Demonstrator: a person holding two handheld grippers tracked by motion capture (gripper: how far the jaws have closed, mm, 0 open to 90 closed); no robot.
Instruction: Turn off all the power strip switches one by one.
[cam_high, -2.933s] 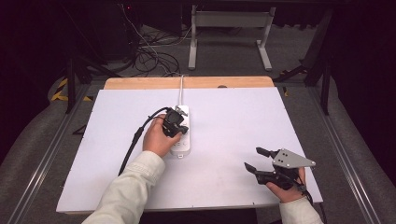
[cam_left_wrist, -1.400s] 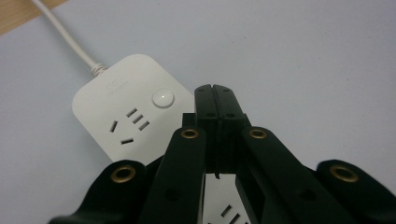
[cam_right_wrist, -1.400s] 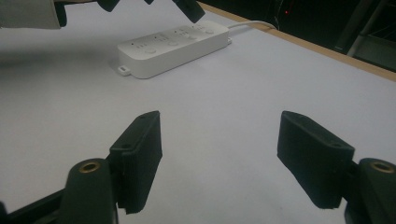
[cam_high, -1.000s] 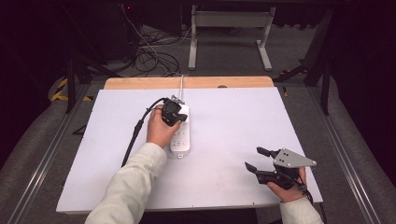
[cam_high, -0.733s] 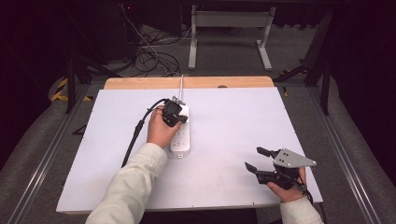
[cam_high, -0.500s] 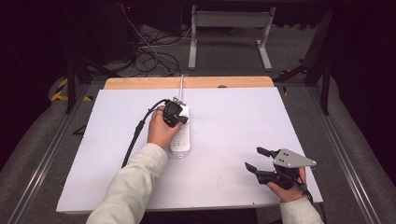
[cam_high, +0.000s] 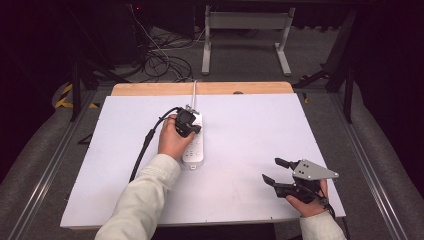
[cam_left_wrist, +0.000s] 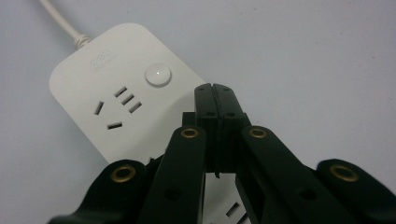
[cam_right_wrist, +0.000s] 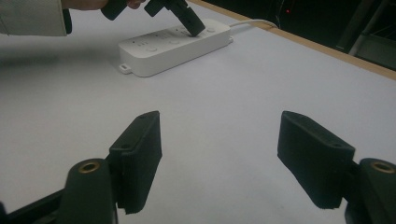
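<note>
A white power strip lies left of centre on the white tabletop, its pale cord running off the far edge. My left gripper is shut with nothing between its jaws. Its tips point down at the strip's far end. In the left gripper view the closed tips sit just beside the round button on the strip; contact cannot be told. My right gripper rests near the front right, open and empty. Its view has the wide jaws, the strip and the left gripper farther off.
A black cable trails from the left gripper across the table's left side. A wooden edge borders the far side. Beyond it, on the floor, are tangled cables and a metal stand.
Since the earliest frame my left gripper has shifted a little toward the strip's far end. Over the last second both hands are still.
</note>
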